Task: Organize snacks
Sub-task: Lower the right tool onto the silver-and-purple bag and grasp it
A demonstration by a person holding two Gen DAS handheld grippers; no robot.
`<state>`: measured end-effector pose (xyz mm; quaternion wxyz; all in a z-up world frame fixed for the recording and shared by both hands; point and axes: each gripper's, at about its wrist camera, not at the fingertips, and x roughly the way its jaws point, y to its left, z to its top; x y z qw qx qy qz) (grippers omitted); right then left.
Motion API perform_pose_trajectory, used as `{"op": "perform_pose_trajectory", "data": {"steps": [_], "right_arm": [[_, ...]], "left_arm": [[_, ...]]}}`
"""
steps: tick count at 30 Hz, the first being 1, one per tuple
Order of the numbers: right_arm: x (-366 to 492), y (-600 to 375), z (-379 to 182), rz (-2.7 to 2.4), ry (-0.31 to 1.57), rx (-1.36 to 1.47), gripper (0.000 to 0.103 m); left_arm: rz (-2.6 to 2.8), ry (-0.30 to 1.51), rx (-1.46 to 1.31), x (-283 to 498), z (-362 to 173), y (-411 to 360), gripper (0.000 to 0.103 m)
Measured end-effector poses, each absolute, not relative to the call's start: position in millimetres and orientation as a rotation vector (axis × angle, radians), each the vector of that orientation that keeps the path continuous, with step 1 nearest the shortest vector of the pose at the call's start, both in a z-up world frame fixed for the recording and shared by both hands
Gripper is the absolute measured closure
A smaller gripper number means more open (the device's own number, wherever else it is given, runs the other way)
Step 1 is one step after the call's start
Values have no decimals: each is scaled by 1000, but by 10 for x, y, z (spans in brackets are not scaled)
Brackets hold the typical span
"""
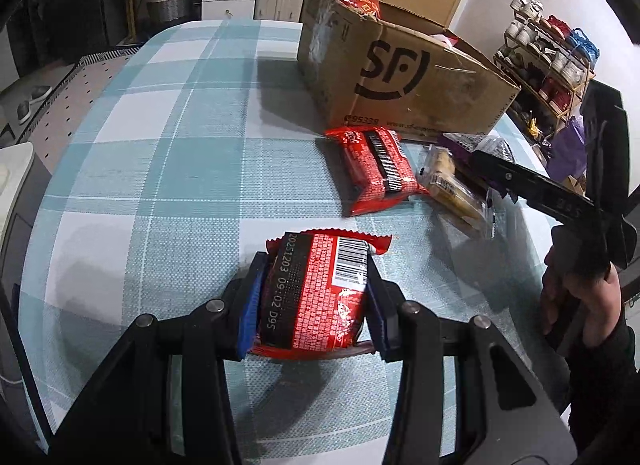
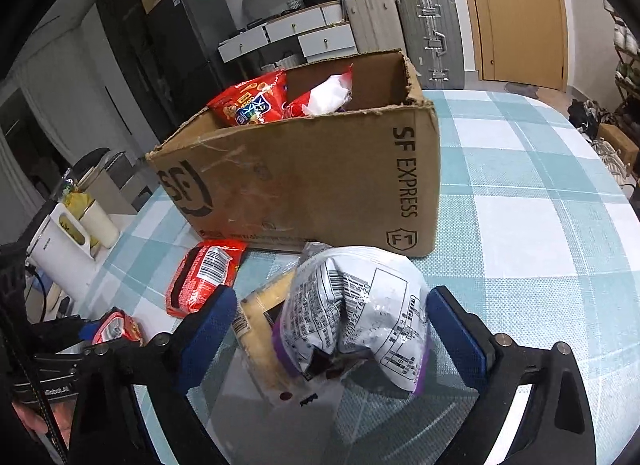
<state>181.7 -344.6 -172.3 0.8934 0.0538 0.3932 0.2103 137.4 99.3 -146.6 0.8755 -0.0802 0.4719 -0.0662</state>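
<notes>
My left gripper (image 1: 314, 285) is shut on a red snack packet (image 1: 320, 289), barcode side up, just above the checked tablecloth. A second red packet (image 1: 374, 169) lies ahead, beside a clear pack of biscuits (image 1: 452, 189), in front of the cardboard SF box (image 1: 400, 77). My right gripper (image 2: 332, 321) is open around a white and purple snack bag (image 2: 356, 309); its blue pads stand on either side with gaps. The biscuit pack (image 2: 264, 329) lies under that bag. The box (image 2: 312, 181) holds red snack bags (image 2: 252, 101).
The table (image 1: 152, 137) has a teal and white checked cloth. A white kettle (image 2: 64, 253) and bins stand off the table's left edge in the right wrist view. Suitcases (image 2: 432, 33), drawers and a shoe rack (image 1: 548, 61) stand beyond the table.
</notes>
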Motion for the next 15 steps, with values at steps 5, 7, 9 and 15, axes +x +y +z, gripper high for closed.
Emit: {"op": "perform_pose_trajectory", "data": {"steps": [5, 7, 9, 15], "right_arm": [[1851, -3486, -1814, 447, 863, 143, 42], [1831, -3498, -1818, 454, 863, 146, 45], [1805, -3527, -1817, 459, 865, 167, 47], [1637, -3638, -1677, 457, 815, 191, 47]], "left_arm": [[-134, 976, -170, 1318, -1416, 993, 62], [-135, 972, -170, 1289, -1392, 987, 62], [-136, 968, -171, 1258, -1369, 982, 62], [-139, 956, -161, 1173, -1289, 956, 62]]}}
